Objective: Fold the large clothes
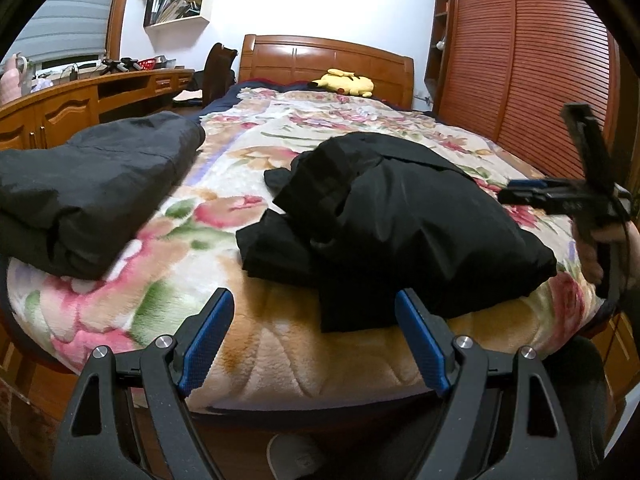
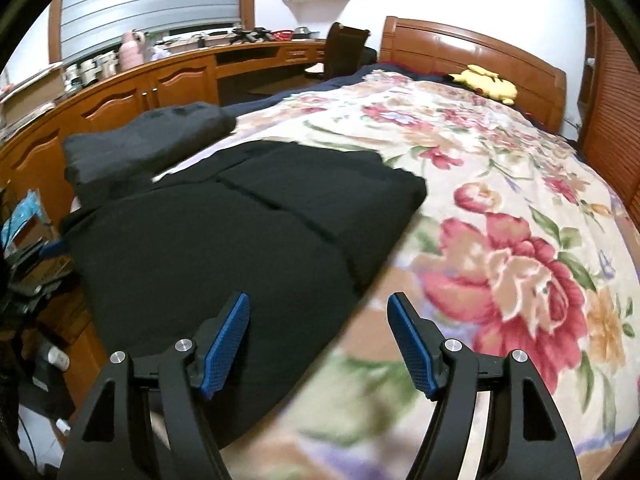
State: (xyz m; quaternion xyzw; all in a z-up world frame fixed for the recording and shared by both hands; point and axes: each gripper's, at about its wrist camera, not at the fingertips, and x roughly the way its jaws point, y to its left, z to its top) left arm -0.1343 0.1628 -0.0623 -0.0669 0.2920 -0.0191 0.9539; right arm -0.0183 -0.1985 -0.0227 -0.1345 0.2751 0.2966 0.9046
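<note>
**Spotter:** Where's the garment from your end?

**Me:** The black jacket [image 1: 404, 216] lies bundled on the floral blanket [image 1: 248, 148] at the near edge of the bed, ahead of my left gripper [image 1: 316, 340] and a little to its right. My left jaws stand wide with nothing between them, only blanket beyond.

**Spotter:** And your right?

**Me:** The right gripper [image 2: 320, 344] is spread apart and empty too. The jacket [image 2: 256, 232] is ahead and to its left, the near corner just beyond the left pad. Its long axis runs away from me towards the headboard [image 2: 472, 56], I think, though the blur makes the far edge hard to read.

**Spotter:** Which hand is nearer?

**Me:** I'd judge the right, since the cloth nearly reaches its pad. The folded dark pile [image 1: 88, 184] sits well apart on the left, so I'd leave it.
</note>
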